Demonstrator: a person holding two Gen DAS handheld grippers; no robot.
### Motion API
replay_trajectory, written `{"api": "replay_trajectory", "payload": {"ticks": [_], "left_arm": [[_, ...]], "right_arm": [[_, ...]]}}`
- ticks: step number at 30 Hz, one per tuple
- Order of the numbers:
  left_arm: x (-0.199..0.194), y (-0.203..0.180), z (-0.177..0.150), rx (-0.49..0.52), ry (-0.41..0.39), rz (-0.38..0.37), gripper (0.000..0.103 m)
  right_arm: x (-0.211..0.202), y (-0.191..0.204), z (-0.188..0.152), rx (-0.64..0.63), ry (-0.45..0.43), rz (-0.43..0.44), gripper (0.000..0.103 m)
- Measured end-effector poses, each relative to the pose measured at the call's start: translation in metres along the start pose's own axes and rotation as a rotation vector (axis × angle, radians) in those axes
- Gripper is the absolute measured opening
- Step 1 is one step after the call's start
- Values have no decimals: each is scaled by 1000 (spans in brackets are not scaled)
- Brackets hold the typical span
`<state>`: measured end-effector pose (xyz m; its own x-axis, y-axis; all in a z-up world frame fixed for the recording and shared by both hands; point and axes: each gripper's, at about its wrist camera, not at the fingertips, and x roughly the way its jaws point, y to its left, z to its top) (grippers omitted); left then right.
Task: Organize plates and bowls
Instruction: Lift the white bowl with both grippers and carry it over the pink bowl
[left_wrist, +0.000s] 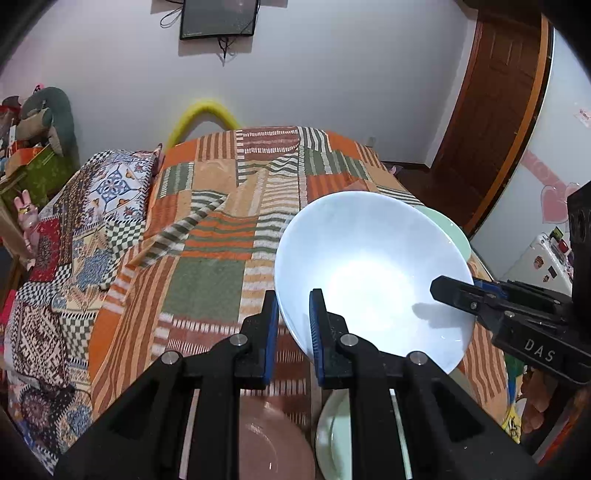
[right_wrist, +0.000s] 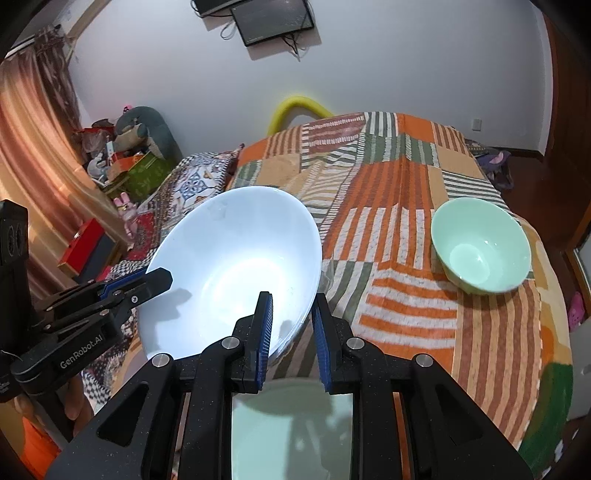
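A large white bowl (left_wrist: 373, 273) is held in the air above the patchwork bed cover, gripped on two sides of its rim. My left gripper (left_wrist: 293, 332) is shut on its left rim. My right gripper (right_wrist: 291, 332) is shut on its right rim; it also shows in the left wrist view (left_wrist: 458, 291). The left gripper shows in the right wrist view (right_wrist: 155, 280). A mint green bowl (right_wrist: 480, 245) sits on the bed to the right. A pink plate (left_wrist: 266, 443) and a pale green plate (left_wrist: 332, 439) lie below the grippers. The green plate also shows in the right wrist view (right_wrist: 291, 432).
The bed (left_wrist: 221, 206) with an orange, green and striped cover fills the middle. A patterned pillow (left_wrist: 110, 184) lies at its left. Boxes and soft toys (right_wrist: 129, 158) stand by the wall. A wooden door (left_wrist: 495, 92) is at the right.
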<state>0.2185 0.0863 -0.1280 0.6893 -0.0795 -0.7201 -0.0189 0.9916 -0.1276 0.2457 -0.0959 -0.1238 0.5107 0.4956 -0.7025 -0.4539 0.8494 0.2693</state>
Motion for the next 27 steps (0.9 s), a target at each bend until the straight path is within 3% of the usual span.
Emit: {"api": "replay_trajectory", "payload": {"ticks": [13, 27], "left_arm": [[-50, 26, -44, -53, -11, 30, 16], [-70, 71, -85, -139, 19, 113, 16]], "right_arm": [[-14, 35, -27, -39, -13, 59, 20], [16, 77, -53, -101, 60, 136, 21]]}}
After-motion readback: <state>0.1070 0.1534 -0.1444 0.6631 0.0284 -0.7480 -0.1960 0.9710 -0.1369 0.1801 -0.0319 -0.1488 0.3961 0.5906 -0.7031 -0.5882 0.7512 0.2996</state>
